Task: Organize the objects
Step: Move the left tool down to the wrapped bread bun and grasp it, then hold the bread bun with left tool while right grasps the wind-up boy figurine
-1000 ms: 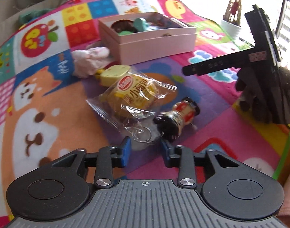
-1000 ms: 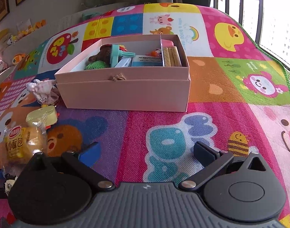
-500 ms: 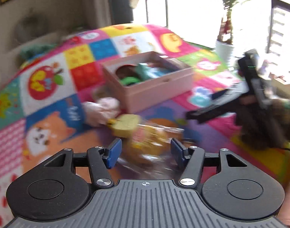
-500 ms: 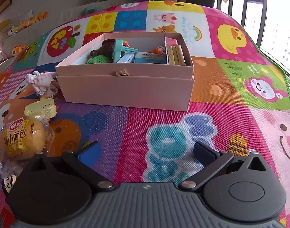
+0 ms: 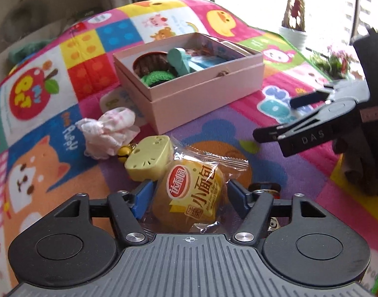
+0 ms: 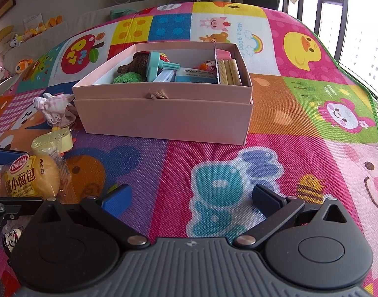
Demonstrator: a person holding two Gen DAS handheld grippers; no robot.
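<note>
the left gripper (image 5: 190,194) straddles the bread packet (image 5: 192,193), its long axis pointing away toward the pink box (image 5: 201,94), contact unclear; the right gripper (image 6: 190,195) is spread apart.

Bare play mat (image 6: 189,158) lies between the right claw (image 6: 191,195) and pink box (image 6: 164,118).

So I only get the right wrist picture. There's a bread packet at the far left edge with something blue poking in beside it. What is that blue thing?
Observer: A pad of the left gripper. Its two blue pads sit on either side of the bread packet. Whether they squeeze it yet, I cannot tell.
Operator: Who holds the gripper I look along?
Observer: A hand in a dark glove holds the right gripper, open and empty.
Operator: Anything near the window I miss?
Observer: A potted plant in a white pot, beyond the edge of the mat.
</note>
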